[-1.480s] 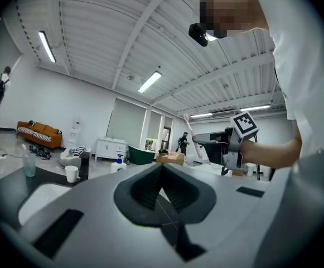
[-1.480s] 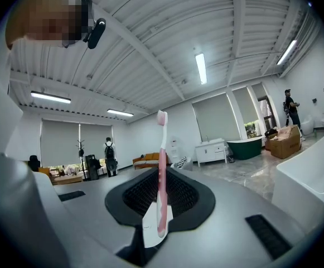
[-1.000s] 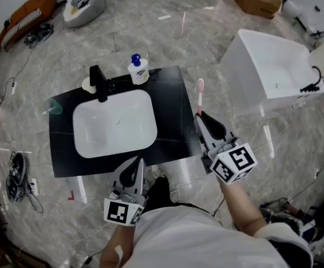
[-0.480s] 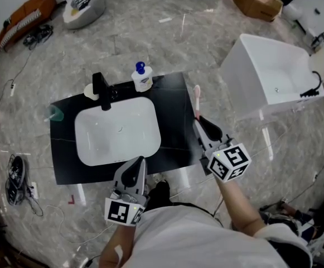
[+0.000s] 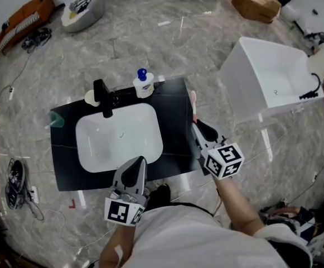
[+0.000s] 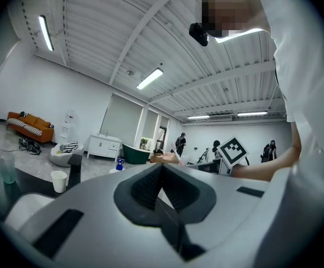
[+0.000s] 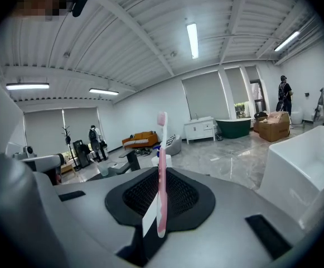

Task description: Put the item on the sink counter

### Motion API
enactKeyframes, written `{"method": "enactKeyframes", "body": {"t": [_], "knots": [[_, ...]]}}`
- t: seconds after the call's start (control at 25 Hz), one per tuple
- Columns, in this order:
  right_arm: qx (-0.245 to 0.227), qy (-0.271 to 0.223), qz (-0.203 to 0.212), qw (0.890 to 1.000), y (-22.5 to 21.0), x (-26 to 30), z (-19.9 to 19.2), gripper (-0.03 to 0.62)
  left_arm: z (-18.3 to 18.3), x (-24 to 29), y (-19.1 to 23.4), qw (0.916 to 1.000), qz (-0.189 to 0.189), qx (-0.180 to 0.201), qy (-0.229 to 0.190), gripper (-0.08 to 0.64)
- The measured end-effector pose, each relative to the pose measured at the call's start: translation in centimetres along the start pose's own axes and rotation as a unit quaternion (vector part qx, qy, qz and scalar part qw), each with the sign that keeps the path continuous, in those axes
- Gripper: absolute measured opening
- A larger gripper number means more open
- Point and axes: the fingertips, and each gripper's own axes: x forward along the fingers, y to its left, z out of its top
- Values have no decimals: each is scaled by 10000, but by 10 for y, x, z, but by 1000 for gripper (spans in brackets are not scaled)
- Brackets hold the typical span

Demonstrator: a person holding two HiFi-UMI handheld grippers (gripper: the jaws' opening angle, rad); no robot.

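Note:
A pink toothbrush stands upright between the jaws of my right gripper, which is shut on it. In the head view the toothbrush sticks out past my right gripper over the right edge of the black sink counter. My left gripper hangs at the counter's near edge, jaws shut with nothing between them, as the left gripper view also shows. A white basin is set into the counter.
On the counter's far edge stand a black faucet, a white cup and a blue-capped soap bottle. A clear green cup sits at the left edge. A white bathtub stands to the right. Cables and shoes lie on the floor.
My right gripper with the toothbrush has drifted left and nearer, closer over the counter's right edge. The left gripper has stayed put.

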Motion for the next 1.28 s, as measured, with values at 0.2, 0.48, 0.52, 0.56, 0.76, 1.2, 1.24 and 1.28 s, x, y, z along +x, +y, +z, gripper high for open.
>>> {"method": "enactKeyframes", "body": {"t": [0.2, 0.48, 0.52, 0.56, 0.76, 1.2, 1.24, 1.28], "knots": [[77, 285, -99, 9995, -10, 17, -23, 66, -2, 3, 7, 10000, 16, -27, 57, 3], [53, 605, -223, 9979, -19, 38, -51, 66, -5, 5, 19, 9999, 73, -26, 86, 3], [51, 646, -230, 9976, -20, 41, -54, 66, -5, 5, 20, 9999, 78, -29, 90, 3], [47, 690, -239, 9973, -21, 44, -57, 66, -5, 5, 21, 9999, 78, -29, 96, 3], [110, 890, -277, 9956, -24, 56, -74, 66, -3, 4, 26, 9999, 86, 19, 86, 3], [269, 1313, -462, 9899, -42, 76, -107, 66, -9, 1, 24, 9997, 133, -142, 155, 3], [311, 1338, -466, 9894, -44, 78, -109, 66, -10, 1, 25, 9996, 141, -167, 169, 3], [346, 1364, -474, 9889, -45, 80, -112, 66, -10, 1, 25, 9996, 149, -174, 176, 3]]}}
